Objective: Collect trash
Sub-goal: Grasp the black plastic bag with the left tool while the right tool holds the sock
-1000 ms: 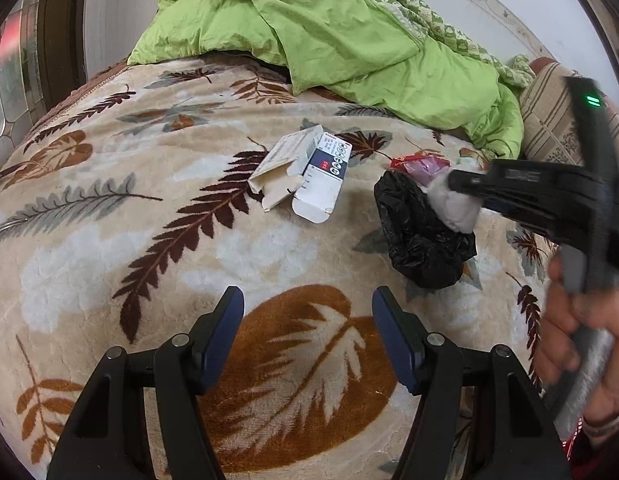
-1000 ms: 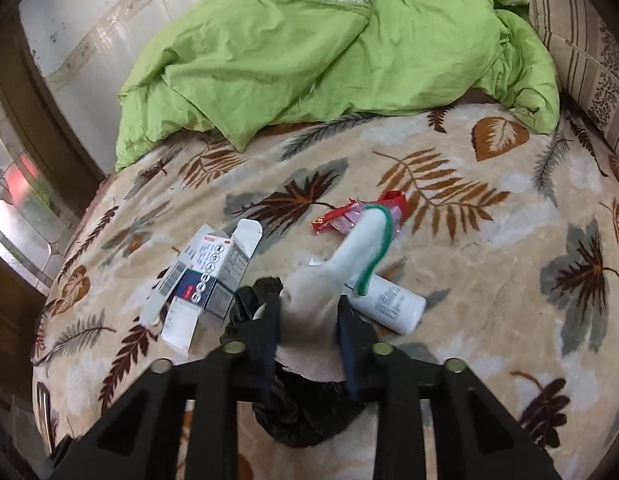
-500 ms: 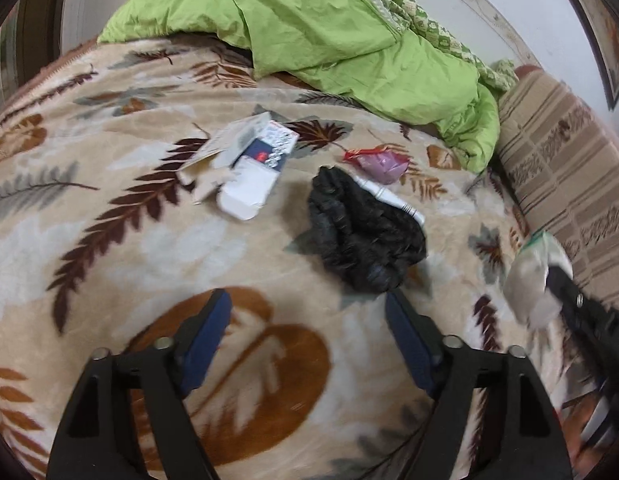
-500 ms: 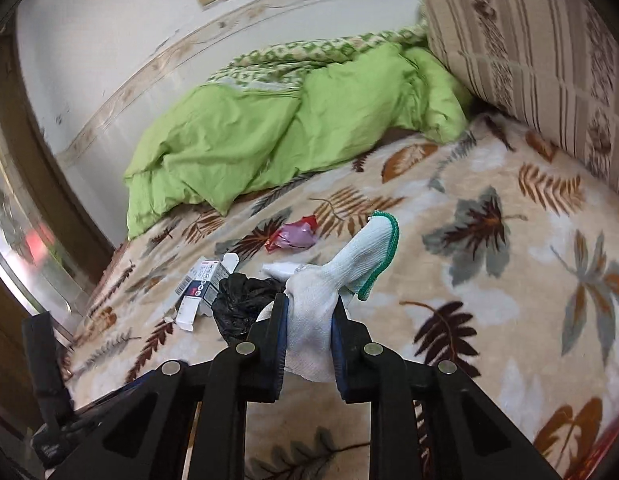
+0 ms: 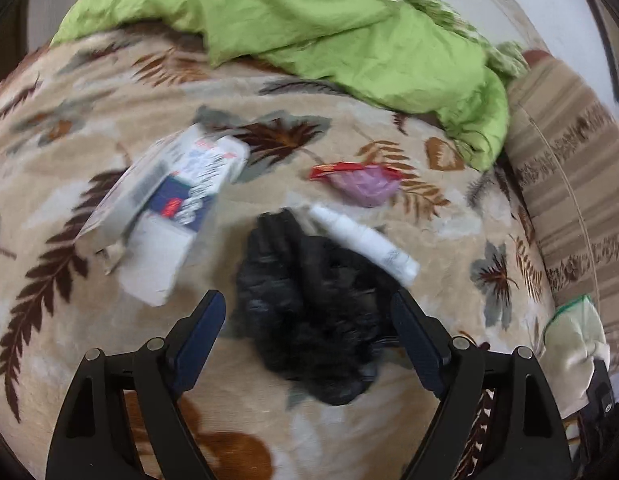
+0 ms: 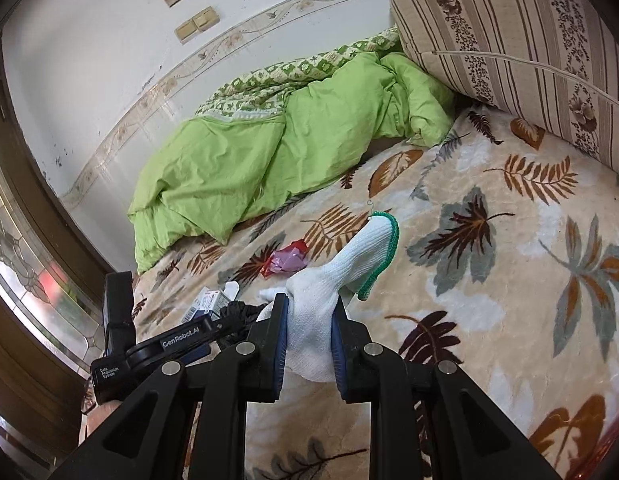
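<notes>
Now the left gripper [image 5: 307, 318] hangs over the black bag [image 5: 309, 312], jaws spread wide and only just opened further, one blue pad on either side of the crumpled plastic. The bag sits between the fingers in this view, but the pads press on nothing; whether they touch it I cannot tell, the picture is blurred. The bag lies on the leaf-print blanket [image 5: 69, 340], in the middle of the bed.

Around it, the rest of the trash: a white box [image 5: 177, 216] with a dark blue panel lies flat to the left of the bag, flaps open. A white tube [image 5: 365, 240] rests against the bag's upper right edge. Beyond that, apart from the tube, sits a pink wrapper [image 5: 365, 184] with a red strip.

Over on the right, the right gripper [image 6: 309, 340] is clamped tight on a white glove [image 6: 329, 292], green cuff pointing up and away, the knit bunched between the pads. It is held above the blanket, clear of the other pieces. From this side the left tool shows low at the left, fingers by the bag.

A green duvet [image 6: 269, 152] is heaped at the far side against the wall, and a striped cushion [image 6: 509, 52] stands at the right.
</notes>
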Motion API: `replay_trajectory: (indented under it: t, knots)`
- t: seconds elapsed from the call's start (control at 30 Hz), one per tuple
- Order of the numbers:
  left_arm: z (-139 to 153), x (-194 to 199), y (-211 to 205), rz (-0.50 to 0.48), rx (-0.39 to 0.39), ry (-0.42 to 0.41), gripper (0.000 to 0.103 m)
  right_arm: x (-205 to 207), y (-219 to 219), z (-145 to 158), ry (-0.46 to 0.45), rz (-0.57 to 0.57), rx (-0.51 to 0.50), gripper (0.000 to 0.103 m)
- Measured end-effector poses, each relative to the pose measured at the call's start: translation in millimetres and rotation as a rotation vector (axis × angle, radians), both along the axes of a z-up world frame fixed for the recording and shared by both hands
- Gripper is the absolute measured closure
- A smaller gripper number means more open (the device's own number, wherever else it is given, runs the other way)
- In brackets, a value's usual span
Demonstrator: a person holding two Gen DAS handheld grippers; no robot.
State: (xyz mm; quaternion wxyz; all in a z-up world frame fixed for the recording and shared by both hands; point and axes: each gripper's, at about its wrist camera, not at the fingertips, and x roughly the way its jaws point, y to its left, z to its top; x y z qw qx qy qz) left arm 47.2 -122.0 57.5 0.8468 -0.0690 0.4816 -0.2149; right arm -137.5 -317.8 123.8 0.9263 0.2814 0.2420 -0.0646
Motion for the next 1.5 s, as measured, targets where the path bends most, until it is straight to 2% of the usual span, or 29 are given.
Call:
replay_trajectory:
  t: [0.13, 0.27, 0.4, 0.43, 0.53, 0.6, 0.73, 0.8, 0.87, 0.9, 0.93, 1.07, 1.13, 1.3, 1.5]
  knots:
    - [1.6, -16.8, -40.7, -0.085, 0.143, -0.075, 0.017, -2.2, -6.8, -0.5, -0.009, -0.023, 0.026, 0.083]
    - [-7.6, -25.4, -57.4, -0.07, 0.292, -0.13, 0.017, -5.6, -10.7, 0.3, -0.017, -0.037, 0.032, 0.083]
    - [1.6, -32.9, -47.4, -0.051, 0.328, -0.212, 0.016, -7.8, -13.2, 1.5, -0.022, -0.04, 0.036, 0.082]
    - [2.4, -31.8, -44.4, -0.046, 0.35, -0.228, 0.013, -7.9, -14.1, 1.0, -0.023, -0.04, 0.04, 0.082]
    - [-6.6, -20.9, -40.5, -0.071, 0.369, -0.187, 0.011, -7.0, -15.2, 0.5, -0.025, -0.037, 0.053, 0.082]
    - [-13.8, -16.5, -38.7, -0.082, 0.367, -0.161, 0.011, -6.4, -14.4, 0.3, -0.027, -0.031, 0.059, 0.083]
    - [-25.7, -7.3, -31.3, -0.073, 0.279, -0.095, 0.011, -6.8, -13.1, 1.7, -0.032, -0.022, 0.052, 0.083]
    - [-27.8, -4.8, -29.3, -0.062, 0.252, -0.091, 0.013, -7.0, -13.3, 1.7, -0.032, -0.023, 0.048, 0.083]
    - [-28.7, -4.1, -29.0, -0.057, 0.231, -0.094, 0.029, -6.2, -13.5, 0.8, -0.028, -0.02, 0.053, 0.083]
    - [-28.7, -3.9, -28.8, -0.06, 0.216, -0.088, 0.043, -5.3, -13.6, 0.2, -0.026, -0.018, 0.054, 0.083]
    - [-28.2, -4.0, -29.2, -0.059, 0.199, -0.083, 0.05, -4.5, -13.4, -0.3, -0.024, -0.017, 0.054, 0.083]
    - [-24.4, -8.5, -32.9, -0.041, 0.212, -0.12, 0.061, -2.2, -11.4, -0.7, -0.02, -0.012, 0.052, 0.083]
    - [-23.0, -10.8, -31.1, -0.036, 0.202, -0.127, 0.07, -1.7, -9.7, -0.7, -0.018, -0.008, 0.048, 0.083]
    - [-16.3, -16.7, -19.1, -0.028, 0.162, -0.116, 0.073, -1.9, -6.6, 0.4, -0.017, -0.008, 0.032, 0.083]
    - [7.8, -48.5, 2.8, -0.044, 0.125, -0.166, 0.074, -3.0, 1.5, 0.7, -0.005, 0.015, 0.005, 0.082]
